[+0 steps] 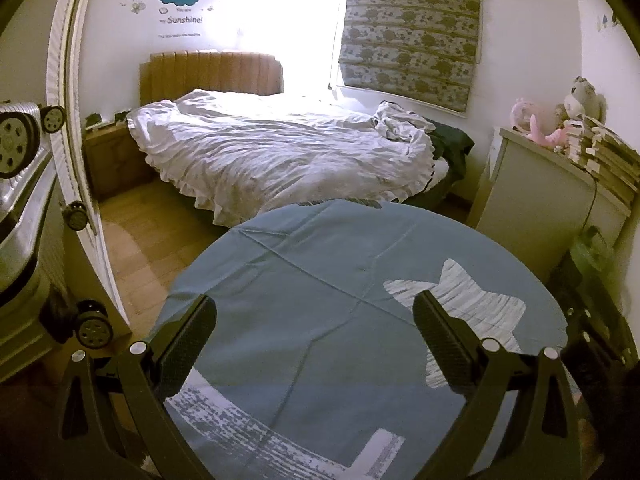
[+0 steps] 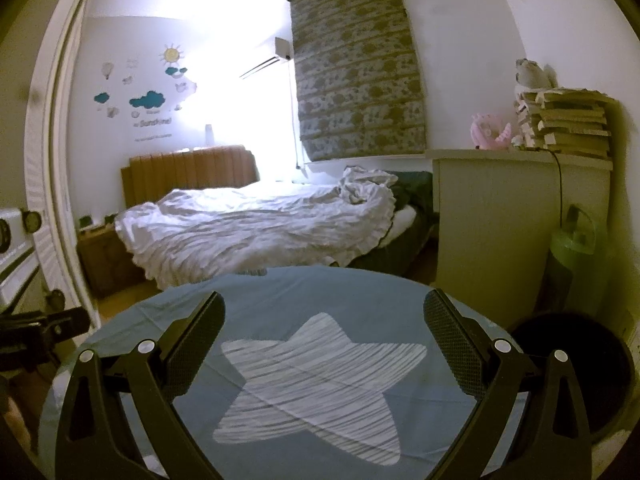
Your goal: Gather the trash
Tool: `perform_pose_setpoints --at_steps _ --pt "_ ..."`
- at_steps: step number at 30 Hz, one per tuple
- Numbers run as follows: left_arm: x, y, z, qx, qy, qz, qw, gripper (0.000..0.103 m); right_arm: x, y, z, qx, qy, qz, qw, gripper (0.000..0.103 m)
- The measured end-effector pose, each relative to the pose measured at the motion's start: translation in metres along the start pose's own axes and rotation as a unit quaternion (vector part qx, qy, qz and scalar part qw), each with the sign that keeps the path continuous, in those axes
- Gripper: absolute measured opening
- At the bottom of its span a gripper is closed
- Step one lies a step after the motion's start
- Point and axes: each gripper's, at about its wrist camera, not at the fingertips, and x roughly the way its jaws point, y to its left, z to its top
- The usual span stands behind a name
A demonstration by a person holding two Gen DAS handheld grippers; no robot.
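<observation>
A round table (image 1: pixel 312 272) is seen low in both views, covered by a smooth blue cloth with creases and pale scratchy star shapes (image 2: pixel 316 384). Past it, at 12 o'clock, a bed (image 1: pixel 280 148) is seen with a crumpled white frilly blanket and a padded brown headboard (image 1: pixel 212 76). At 3 o'clock in the right wrist view a pale cabinet (image 2: pixel 496 224) is topped with stacked books (image 2: pixel 568 124) and a pink soft toy (image 2: pixel 490 132). A green bin (image 2: pixel 572 264) is tucked beside the cabinet, and a dark round bin (image 2: pixel 580 360) is seen at 4 o'clock. A wheeled suitcase (image 1: pixel 16 184) is seen at 9 o'clock in the left wrist view.

The left gripper (image 1: pixel 314 328) is spread wide above the cloth, and nothing is held. The right gripper (image 2: pixel 324 328) is spread wide too, with nothing held. No trash can be seen on the table.
</observation>
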Motion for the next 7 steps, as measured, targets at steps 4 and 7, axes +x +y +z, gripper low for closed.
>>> perform_pose_setpoints --at_steps 4,7 --pt "-0.0003 -0.0027 0.0010 0.001 0.002 -0.004 1.0000 0.098 -0.0002 0.0015 0.0016 0.003 -0.001 0.001 1.000 0.098" --pt "-0.0003 -0.0031 0.0010 0.002 0.002 -0.006 1.0000 0.098 -0.0025 0.0043 0.0016 0.006 -0.002 0.000 1.000 0.098"
